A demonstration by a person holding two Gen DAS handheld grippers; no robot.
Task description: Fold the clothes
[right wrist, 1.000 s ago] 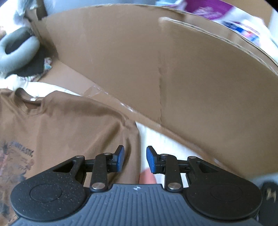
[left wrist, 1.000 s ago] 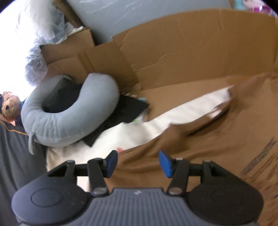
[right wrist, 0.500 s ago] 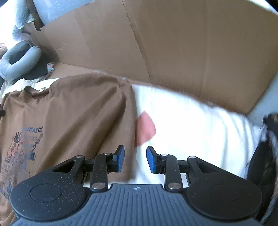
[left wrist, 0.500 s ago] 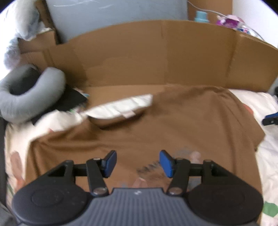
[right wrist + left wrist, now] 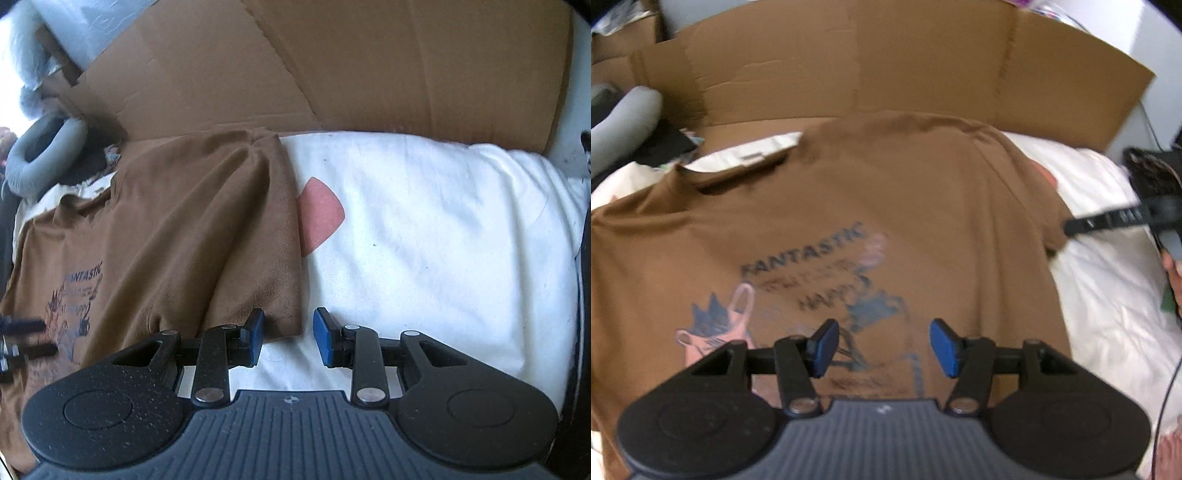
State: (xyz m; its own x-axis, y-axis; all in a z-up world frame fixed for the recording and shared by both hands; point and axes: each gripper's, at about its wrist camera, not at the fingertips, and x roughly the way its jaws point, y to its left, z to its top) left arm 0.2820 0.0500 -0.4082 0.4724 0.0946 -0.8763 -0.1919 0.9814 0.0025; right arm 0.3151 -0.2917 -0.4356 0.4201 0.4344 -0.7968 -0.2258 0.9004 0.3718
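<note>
Two grippers, both spread wide with nothing between the pads. Grey neck pillow (image 5: pixel 44 155) at far left by the cardboard wall (image 5: pixel 886 66). Brown t-shirt (image 5: pixel 849 206) lies print-up on the white bedding (image 5: pixel 443 229) — left gripper (image 5: pixel 881 347) hovers above its graphic. Right gripper (image 5: pixel 287 336) sits at the sleeve hem (image 5: pixel 273 317), straddling its corner — not clamped. Pink patch (image 5: pixel 319 214) on the bedding just beside the sleeve.
</note>
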